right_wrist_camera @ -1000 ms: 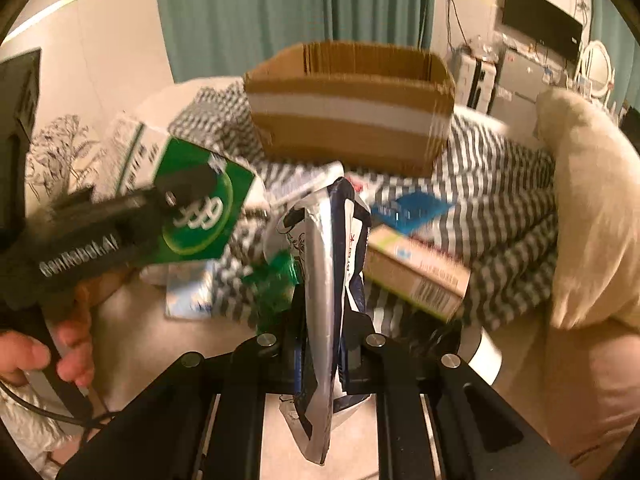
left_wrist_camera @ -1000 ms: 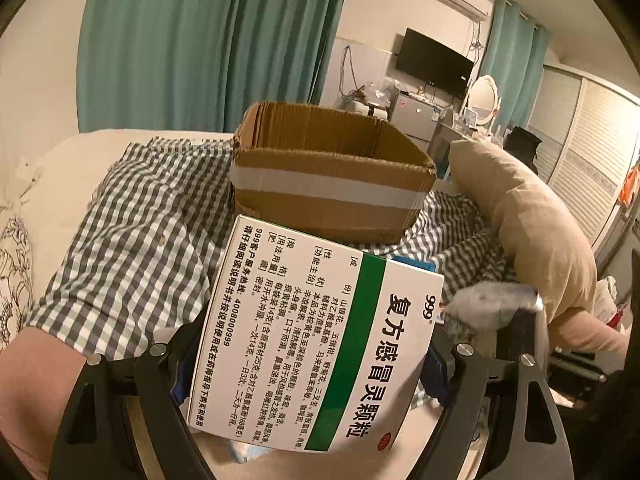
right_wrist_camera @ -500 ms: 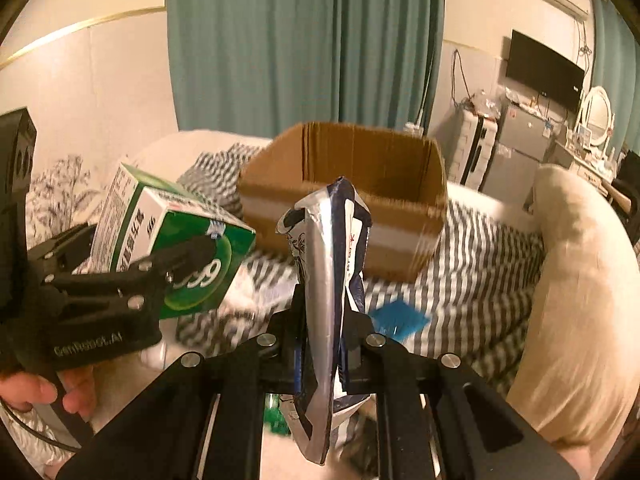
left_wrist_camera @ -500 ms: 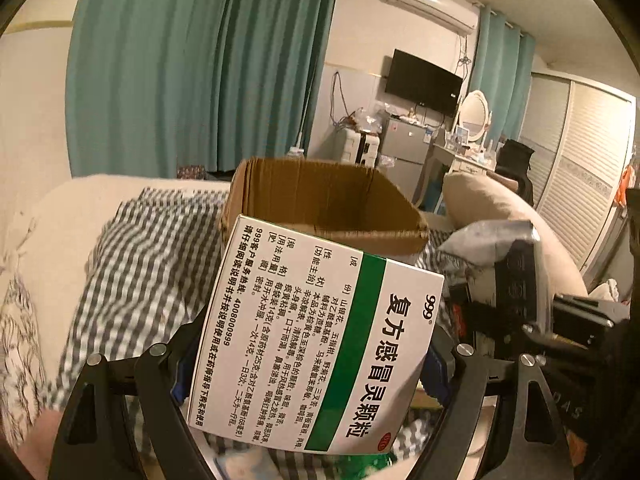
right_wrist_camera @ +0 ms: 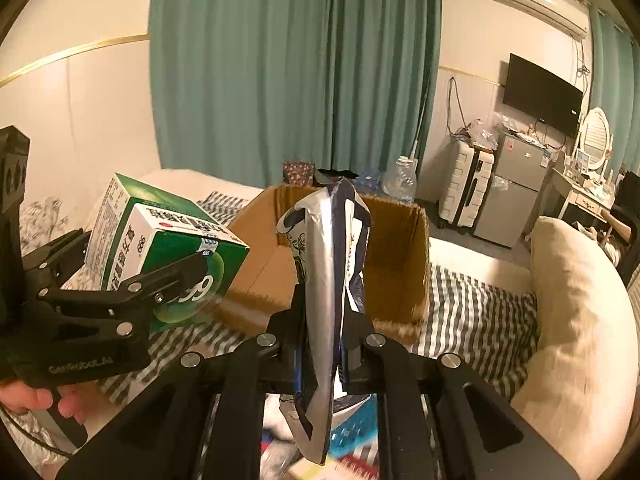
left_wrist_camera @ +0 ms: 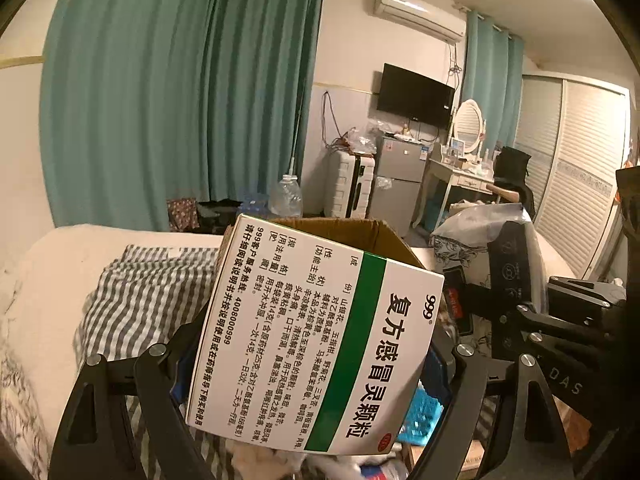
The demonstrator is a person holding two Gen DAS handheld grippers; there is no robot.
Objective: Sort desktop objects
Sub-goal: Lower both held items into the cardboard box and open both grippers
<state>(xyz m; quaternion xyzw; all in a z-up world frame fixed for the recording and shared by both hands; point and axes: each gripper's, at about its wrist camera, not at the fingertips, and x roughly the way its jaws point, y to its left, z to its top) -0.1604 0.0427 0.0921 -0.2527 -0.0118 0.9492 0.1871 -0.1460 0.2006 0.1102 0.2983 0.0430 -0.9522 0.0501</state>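
My left gripper (left_wrist_camera: 308,364) is shut on a white and green medicine box (left_wrist_camera: 316,344) with Chinese print, clamped across its width and held in the air. The right wrist view shows that box (right_wrist_camera: 160,240) at the left in the left gripper (right_wrist_camera: 132,300), with a hand under it. My right gripper (right_wrist_camera: 322,344) is shut on a crumpled silver and dark blue snack bag (right_wrist_camera: 324,288) that stands upright between the fingers. An open cardboard box (right_wrist_camera: 392,264) sits on the bed just beyond both held items; its rim (left_wrist_camera: 360,228) peeks over the medicine box.
A grey checked blanket (right_wrist_camera: 476,312) covers the bed, with a beige pillow (right_wrist_camera: 580,300) at the right. Loose packets, one blue (right_wrist_camera: 356,428), lie below the grippers. Teal curtains, a suitcase, a small fridge (right_wrist_camera: 516,184) and a water bottle stand behind the bed.
Both grippers have risen and moved toward the cardboard box with their loads still held. The box's inside now shows in the right wrist view, and the bed clutter has dropped low.
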